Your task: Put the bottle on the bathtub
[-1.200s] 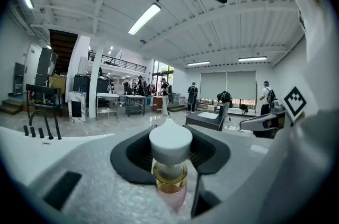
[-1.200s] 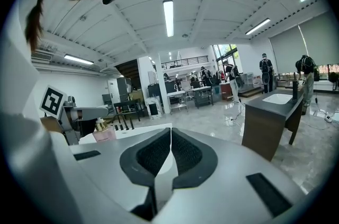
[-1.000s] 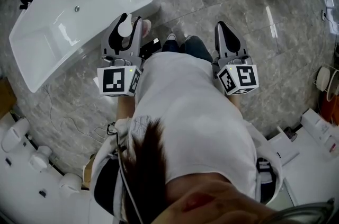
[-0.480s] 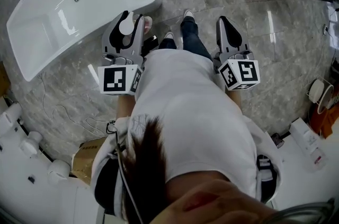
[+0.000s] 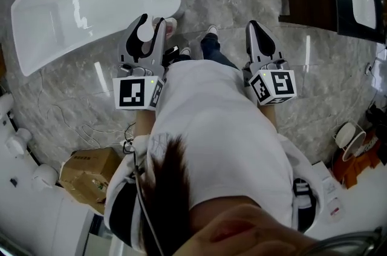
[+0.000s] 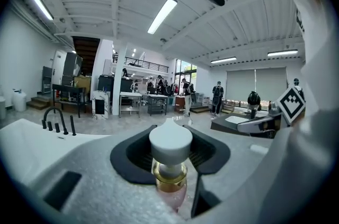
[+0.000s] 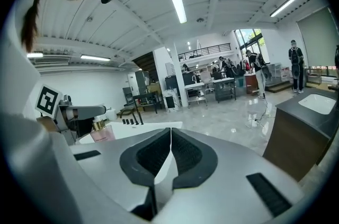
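- Left gripper view: the left gripper (image 6: 170, 132) has its fingers part-way closed on the bottle (image 6: 170, 170). They clamp high up by the white cap, and the gold collar and pink body sit below them.
- In the right gripper view the bottle's body hangs clear under those fingers. The right gripper (image 7: 170, 133) is empty, with its fingers pressed together.
- In the head view the bottle is carried in the air just beside the end of the bathtub (image 5: 109, 13), not yet on it.
- We judge the bottle to be glass: rigid, smooth, breakable, and heavy for its size.
- A hold by the cap could slip or pull loose, so the body looks like the safer place to grip.
- The glossy tub rim probably gives little friction, so we would set the bottle down flat and gently.
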A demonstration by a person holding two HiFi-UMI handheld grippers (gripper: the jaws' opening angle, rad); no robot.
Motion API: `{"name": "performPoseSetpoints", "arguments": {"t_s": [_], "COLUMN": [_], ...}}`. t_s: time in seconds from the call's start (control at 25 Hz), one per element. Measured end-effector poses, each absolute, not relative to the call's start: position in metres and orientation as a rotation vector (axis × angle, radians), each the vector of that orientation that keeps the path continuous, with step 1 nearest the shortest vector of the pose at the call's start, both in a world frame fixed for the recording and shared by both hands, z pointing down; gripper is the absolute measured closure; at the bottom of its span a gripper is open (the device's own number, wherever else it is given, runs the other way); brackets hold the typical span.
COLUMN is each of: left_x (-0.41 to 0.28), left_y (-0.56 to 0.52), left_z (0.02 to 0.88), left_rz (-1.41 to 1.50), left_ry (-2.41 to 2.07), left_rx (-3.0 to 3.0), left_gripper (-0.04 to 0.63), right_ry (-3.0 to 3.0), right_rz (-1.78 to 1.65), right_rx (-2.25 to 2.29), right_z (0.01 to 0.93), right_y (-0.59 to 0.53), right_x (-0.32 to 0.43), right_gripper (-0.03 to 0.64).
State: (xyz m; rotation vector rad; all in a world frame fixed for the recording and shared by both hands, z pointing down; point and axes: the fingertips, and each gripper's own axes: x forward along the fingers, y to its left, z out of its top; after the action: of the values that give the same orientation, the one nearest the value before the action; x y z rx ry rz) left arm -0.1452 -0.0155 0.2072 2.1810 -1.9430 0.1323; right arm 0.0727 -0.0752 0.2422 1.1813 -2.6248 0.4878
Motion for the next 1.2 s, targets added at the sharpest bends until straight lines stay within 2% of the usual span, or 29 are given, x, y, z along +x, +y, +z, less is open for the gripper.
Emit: {"name": "performPoseSetpoints", "arguments": {"t_s": [0.52,0.84,1.2], "left_x": [-0.117,-0.099,-0.094], "left_y": [-0.072,-0.083,-0.086], "left_z": [0.189,0.188,0.185], "left_rz": [0.053,0.033,0.046], "left_ry": [-2.129,-2.1,-2.043], "left_rx": [2.048,2.068,2.131], "left_gripper": [0.433,0.433,0.433], "right_ry": [-2.691,-2.671,-2.661], "right_rz": [0.44,0.446,0.46], "right_rx": [1.047,1.098,1.123], "right_z": [0.235,0.24,0.239], "right_y": [-0.154,-0.162,-0.154], "right_x": [0.119,0.147,0.141], "right_gripper": [0.603,0.603,0.603]}}
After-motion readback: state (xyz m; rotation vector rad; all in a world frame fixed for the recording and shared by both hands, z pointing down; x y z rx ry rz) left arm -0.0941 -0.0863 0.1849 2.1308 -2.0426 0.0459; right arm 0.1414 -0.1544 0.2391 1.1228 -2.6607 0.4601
